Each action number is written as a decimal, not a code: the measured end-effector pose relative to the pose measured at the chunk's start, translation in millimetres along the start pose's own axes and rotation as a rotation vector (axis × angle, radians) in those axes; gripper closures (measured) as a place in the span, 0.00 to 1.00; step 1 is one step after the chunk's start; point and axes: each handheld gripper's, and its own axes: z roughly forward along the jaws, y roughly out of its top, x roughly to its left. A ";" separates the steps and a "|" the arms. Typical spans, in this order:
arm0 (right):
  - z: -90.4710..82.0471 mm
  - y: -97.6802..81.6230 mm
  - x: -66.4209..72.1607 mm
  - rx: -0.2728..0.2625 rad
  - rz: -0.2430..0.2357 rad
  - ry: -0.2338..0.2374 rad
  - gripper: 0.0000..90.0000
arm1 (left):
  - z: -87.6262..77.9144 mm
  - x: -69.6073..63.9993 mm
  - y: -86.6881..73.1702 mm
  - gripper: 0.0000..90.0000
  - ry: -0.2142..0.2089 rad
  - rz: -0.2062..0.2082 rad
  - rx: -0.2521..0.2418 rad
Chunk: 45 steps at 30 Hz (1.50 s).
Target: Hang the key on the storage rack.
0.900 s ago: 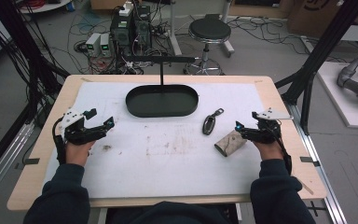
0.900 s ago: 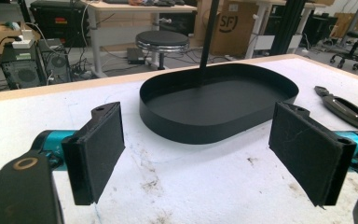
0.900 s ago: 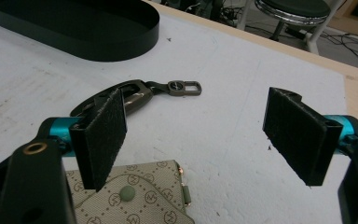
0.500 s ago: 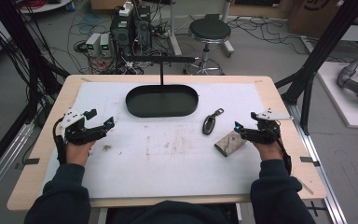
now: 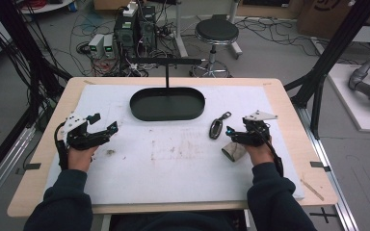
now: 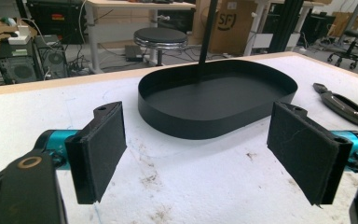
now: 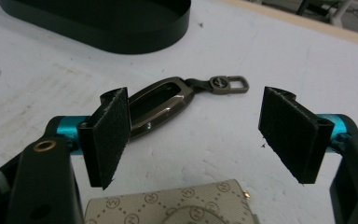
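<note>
Here the beige patterned pouch (image 5: 233, 151) lies on the white worktop (image 5: 173, 173) just under the right gripper (image 5: 235, 136), with the dark key fob (image 5: 216, 128) beside it, ahead of the jaws. The right gripper is held low and nearly level, pointing toward the key fob with the jaws standing wide and nothing between the pads. Well apart, the left gripper (image 5: 107, 131) rests low on the worktop, also spread and empty, facing the black oval tray (image 5: 167, 103).
</note>
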 end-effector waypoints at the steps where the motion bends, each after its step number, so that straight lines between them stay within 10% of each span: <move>1: 0.0 0.0 0.0 0.000 0.000 0.000 0.29 | 0.0 0.0 0.0 0.22 0.000 0.000 0.000; 12: 58.2 16.6 19.7 0.117 0.054 -0.030 0.29 | 2.4 0.6 -1.2 0.22 -0.010 -0.008 0.006; 26: 82.5 32.2 36.8 0.204 0.040 -0.027 0.29 | 2.3 1.3 -1.5 0.22 -0.005 -0.013 0.008; 32: 78.2 28.5 23.5 0.283 0.027 0.002 0.44 | 2.5 1.6 -1.6 0.22 -0.008 -0.016 0.008; 40: 60.2 23.5 2.3 0.332 -0.158 0.019 0.58 | 2.4 1.6 -1.6 0.23 -0.003 -0.014 0.016; 45: 55.3 23.0 -9.1 0.284 -0.101 0.023 0.47 | 3.1 1.5 -1.9 0.23 -0.003 -0.012 0.018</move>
